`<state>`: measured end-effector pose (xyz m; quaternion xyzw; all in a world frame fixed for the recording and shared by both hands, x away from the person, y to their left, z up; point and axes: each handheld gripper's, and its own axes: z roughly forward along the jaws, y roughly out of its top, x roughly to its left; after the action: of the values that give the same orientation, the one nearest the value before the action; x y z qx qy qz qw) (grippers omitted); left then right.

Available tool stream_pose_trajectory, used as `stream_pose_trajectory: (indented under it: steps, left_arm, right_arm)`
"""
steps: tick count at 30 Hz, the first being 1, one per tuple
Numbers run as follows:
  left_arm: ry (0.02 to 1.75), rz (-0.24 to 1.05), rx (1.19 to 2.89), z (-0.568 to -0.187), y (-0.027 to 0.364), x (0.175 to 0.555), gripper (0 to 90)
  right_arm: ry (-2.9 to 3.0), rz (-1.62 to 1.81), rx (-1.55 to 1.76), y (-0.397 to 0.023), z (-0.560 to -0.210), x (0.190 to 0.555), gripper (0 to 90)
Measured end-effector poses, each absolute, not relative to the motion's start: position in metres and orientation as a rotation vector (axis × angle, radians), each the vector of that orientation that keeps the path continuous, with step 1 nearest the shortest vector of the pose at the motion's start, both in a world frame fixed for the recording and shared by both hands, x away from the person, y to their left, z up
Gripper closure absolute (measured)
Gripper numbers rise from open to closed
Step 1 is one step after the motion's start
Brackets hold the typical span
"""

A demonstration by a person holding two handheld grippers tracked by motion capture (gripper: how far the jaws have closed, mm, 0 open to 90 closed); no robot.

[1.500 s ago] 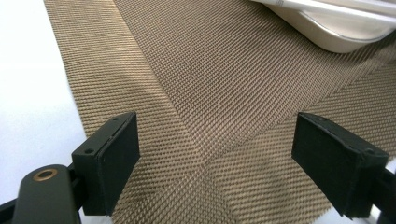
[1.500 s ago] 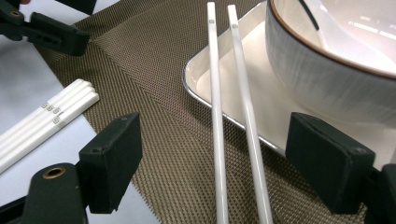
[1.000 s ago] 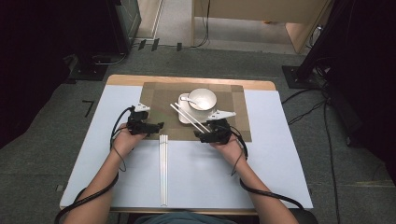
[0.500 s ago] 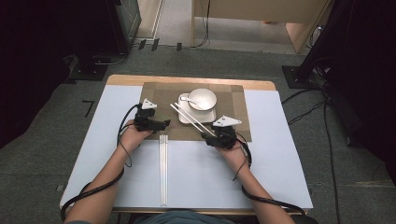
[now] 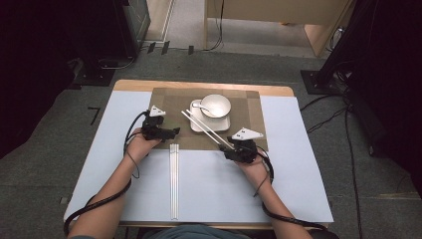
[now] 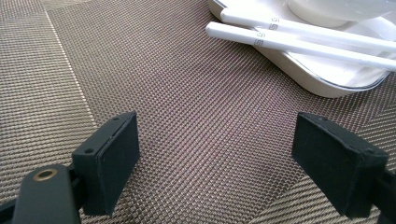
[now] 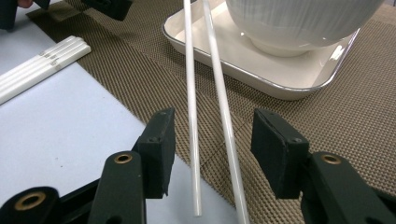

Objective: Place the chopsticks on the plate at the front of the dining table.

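- The table (image 5: 199, 85) carries a brown woven mat (image 5: 169, 99). Keep your work over the mat's near right edge, where it meets the pale sheet (image 5: 298, 174).
- The square plate (image 5: 196, 124) with the bowl (image 5: 215, 104) sits mid-mat. Don't nudge it, because the far ends of the chopsticks rest on it.
- The two white chopsticks (image 7: 191, 93) run from that plate diagonally toward you, and their near ends hang over the mat edge.
- Your right gripper (image 7: 212, 126) straddles both sticks near those ends. Its jaws have just been closing but remain spread, and neither pad touches yet. Centre the pair, keep the sticks parallel, then squeeze evenly so neither one rolls out.
- Your left gripper (image 6: 215, 140) rests on the mat left of the plate, jaws apart on nothing. Hold it quiet there.
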<state>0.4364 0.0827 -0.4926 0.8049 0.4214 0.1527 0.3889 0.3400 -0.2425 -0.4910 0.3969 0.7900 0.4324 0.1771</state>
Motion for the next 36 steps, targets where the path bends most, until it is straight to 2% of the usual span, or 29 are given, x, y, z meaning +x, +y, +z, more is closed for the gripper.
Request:
stream_pose_trajectory:
  steps: [11,30,36]
  left_arm:
    - [1.079,0.386,2.053,-0.4945,0.0842,0.4368,15.0]
    - [1.084,0.375,2.048,-0.4949,0.0846,0.4369,15.0]
    - [1.082,0.377,2.049,-0.4953,0.0847,0.4371,15.0]
  right_arm:
    - [2.248,1.190,1.135,-0.2427,-0.4981,0.3395,54.7]
    - [2.249,1.160,1.185,-0.2414,-0.4953,0.3408,74.5]
    - [2.249,1.164,1.192,-0.2410,-0.4947,0.3412,76.5]
